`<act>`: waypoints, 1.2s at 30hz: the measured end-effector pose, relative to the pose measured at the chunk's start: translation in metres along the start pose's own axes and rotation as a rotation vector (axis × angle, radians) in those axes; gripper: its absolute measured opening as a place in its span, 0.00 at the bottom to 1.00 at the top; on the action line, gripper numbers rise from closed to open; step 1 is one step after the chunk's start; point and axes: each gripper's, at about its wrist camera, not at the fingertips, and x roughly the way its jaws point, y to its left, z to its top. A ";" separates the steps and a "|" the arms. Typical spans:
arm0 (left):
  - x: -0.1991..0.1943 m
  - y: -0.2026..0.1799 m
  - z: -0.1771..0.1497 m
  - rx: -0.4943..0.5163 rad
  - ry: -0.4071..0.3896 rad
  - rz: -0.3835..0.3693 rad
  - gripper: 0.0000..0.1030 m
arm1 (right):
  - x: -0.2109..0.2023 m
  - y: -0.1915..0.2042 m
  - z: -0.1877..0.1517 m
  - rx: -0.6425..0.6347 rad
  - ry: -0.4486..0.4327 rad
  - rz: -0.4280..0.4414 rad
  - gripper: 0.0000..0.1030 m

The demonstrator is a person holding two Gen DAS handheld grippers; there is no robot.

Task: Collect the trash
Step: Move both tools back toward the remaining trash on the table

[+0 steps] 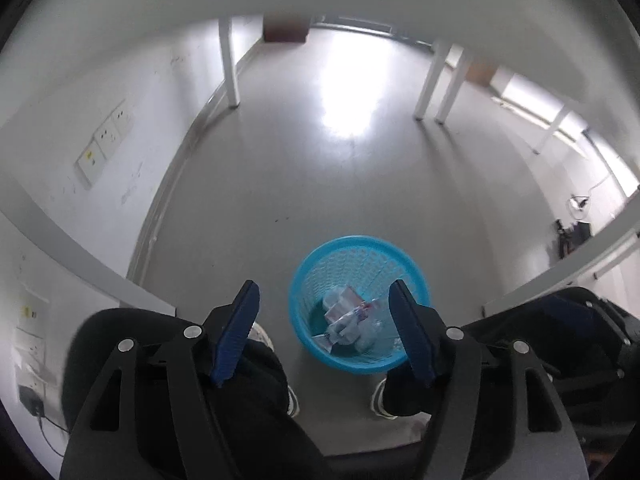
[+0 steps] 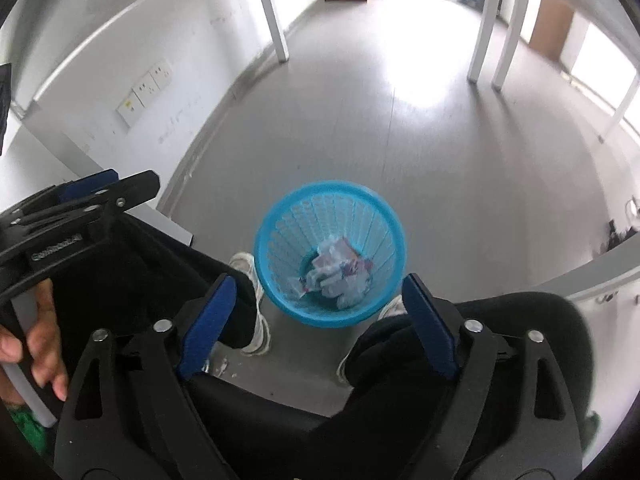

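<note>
Above blue basket (image 1: 362, 256), left claw (image 1: 324, 320), right claw (image 2: 316, 312), both wide, empty

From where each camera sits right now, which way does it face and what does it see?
Left wrist: sits on the left gripper, faces down at the blue basket on the floor; open jaws, dark trouser legs and shoes show.
Right wrist: sits on the right gripper, faces down at the same basket; open jaws, legs, left gripper and a hand show.
Shared: basket, crumpled trash, floor.

Grey floor (image 2: 460, 184) bore a blue mesh basket (image 2: 384, 216) holding crumpled trash (image 2: 336, 272), a person's white shoes (image 2: 256, 304) beside it, and white table legs (image 2: 276, 20).
</note>
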 end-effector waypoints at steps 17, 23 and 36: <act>-0.149 -0.016 -0.005 0.148 -0.428 -0.061 0.94 | -0.156 0.011 -0.003 -0.080 -0.421 -0.022 0.91; -0.173 -0.011 0.013 0.114 -0.483 -0.107 0.94 | -0.197 0.003 0.015 -0.042 -0.503 0.025 0.91; -0.195 -0.021 0.083 0.166 -0.527 -0.162 0.94 | -0.232 -0.031 0.086 0.026 -0.611 0.017 0.90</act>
